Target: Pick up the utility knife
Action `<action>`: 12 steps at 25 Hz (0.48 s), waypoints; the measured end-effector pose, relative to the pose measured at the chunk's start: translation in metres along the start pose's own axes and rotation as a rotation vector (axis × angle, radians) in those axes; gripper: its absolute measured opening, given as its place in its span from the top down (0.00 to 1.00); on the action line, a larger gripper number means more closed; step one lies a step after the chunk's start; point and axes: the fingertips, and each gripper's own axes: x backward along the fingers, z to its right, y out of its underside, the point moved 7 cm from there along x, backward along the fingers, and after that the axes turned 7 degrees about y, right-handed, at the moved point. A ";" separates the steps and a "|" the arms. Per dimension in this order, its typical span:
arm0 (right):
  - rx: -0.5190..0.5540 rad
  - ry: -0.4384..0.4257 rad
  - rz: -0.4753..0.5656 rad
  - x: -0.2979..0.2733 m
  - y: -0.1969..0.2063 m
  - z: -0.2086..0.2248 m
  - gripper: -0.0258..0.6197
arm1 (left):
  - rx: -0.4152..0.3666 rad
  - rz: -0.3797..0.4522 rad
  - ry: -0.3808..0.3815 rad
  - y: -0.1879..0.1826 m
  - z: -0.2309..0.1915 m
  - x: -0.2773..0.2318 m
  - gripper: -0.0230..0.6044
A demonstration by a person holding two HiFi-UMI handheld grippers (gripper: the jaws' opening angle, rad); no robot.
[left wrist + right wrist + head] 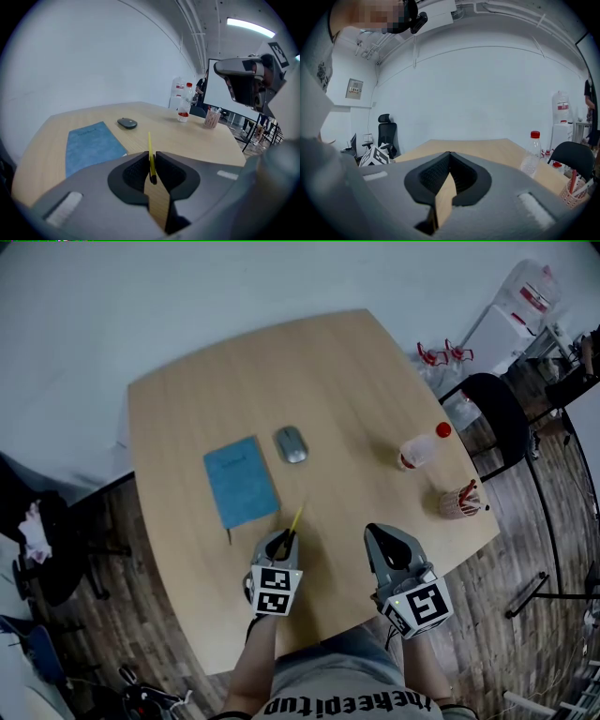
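Note:
The utility knife [296, 518] is a thin yellow strip with a dark rear end. My left gripper [286, 538] is shut on that rear end near the table's front edge. In the left gripper view the knife [150, 150] stands on edge between the two dark pads and sticks out forward over the wooden table [197, 140], lifted off it. My right gripper [380, 532] hovers to the right of the left one. Its jaws [449, 157] are shut with nothing between them.
A blue notebook [241, 481] lies just beyond the left gripper, and a grey mouse [292, 443] sits behind it. A plastic bottle with a red cap [421, 449] and a pen cup [460, 500] stand at the right edge. A black chair [497, 413] stands beside the table.

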 end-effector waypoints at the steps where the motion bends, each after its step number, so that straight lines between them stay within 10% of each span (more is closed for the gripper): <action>1: 0.002 -0.003 0.001 0.000 -0.001 -0.001 0.96 | 0.000 0.016 -0.004 -0.003 -0.001 0.004 0.86; 12: 0.014 -0.014 0.024 0.002 -0.005 -0.017 0.96 | -0.010 0.197 -0.043 -0.032 -0.004 0.055 0.86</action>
